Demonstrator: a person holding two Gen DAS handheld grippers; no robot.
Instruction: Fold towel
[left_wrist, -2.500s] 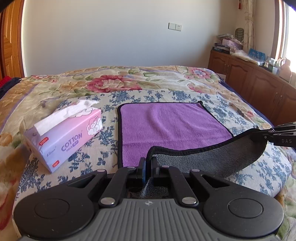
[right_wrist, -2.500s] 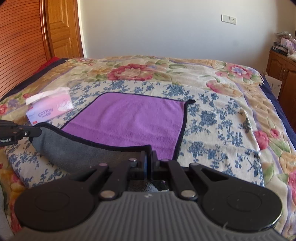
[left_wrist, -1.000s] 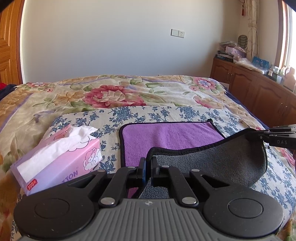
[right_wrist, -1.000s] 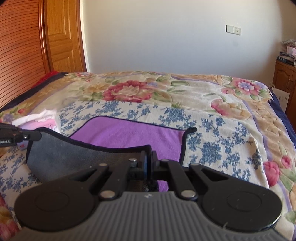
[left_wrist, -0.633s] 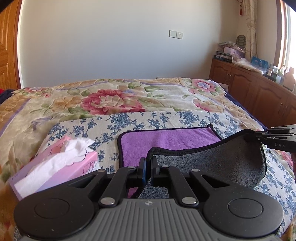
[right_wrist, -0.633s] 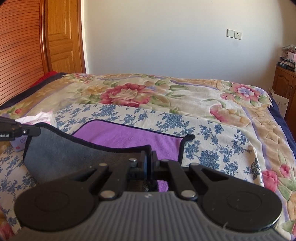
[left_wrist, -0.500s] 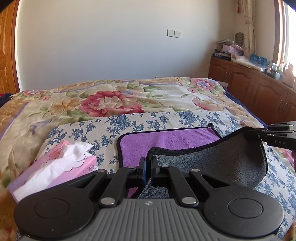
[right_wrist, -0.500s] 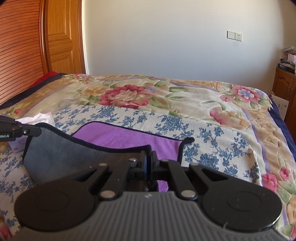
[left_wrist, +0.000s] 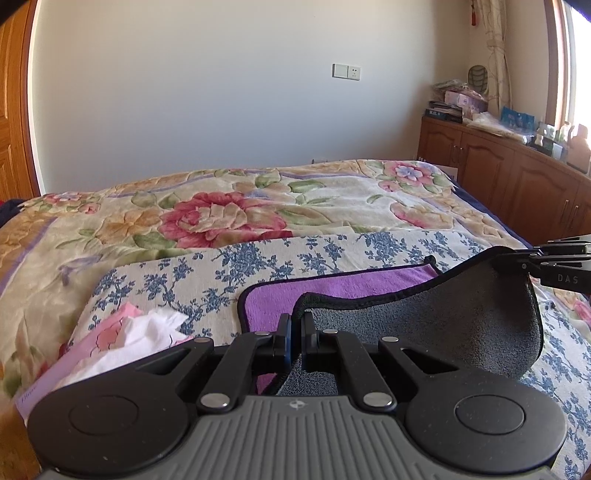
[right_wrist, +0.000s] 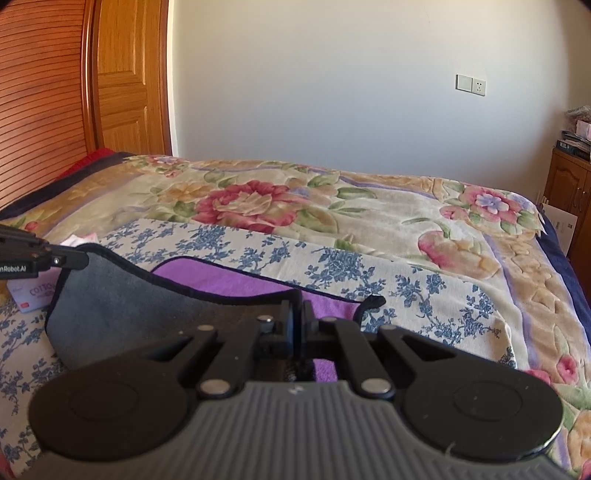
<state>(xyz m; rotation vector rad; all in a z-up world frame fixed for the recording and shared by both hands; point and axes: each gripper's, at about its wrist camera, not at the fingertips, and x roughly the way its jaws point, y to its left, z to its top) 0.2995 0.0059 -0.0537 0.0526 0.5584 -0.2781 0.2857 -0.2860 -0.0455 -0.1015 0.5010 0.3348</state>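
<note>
Jaws of both the left gripper (left_wrist: 295, 334) and right gripper (right_wrist: 295, 321) pinch near corners of the purple, grey-backed, black-edged towel (left_wrist: 461, 321), lifted above the floral bed (left_wrist: 221, 218).

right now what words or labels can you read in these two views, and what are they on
"DAS": on the side of the right gripper, cut off by the picture's edge.
"nRobot.AI": on the side of the left gripper, its start cut off.
"COTTO": on the tissue box, the rest hidden behind the towel.
Small red label on the tissue box: too small to read.
Book spines on the cabinet: too blurred.
</note>
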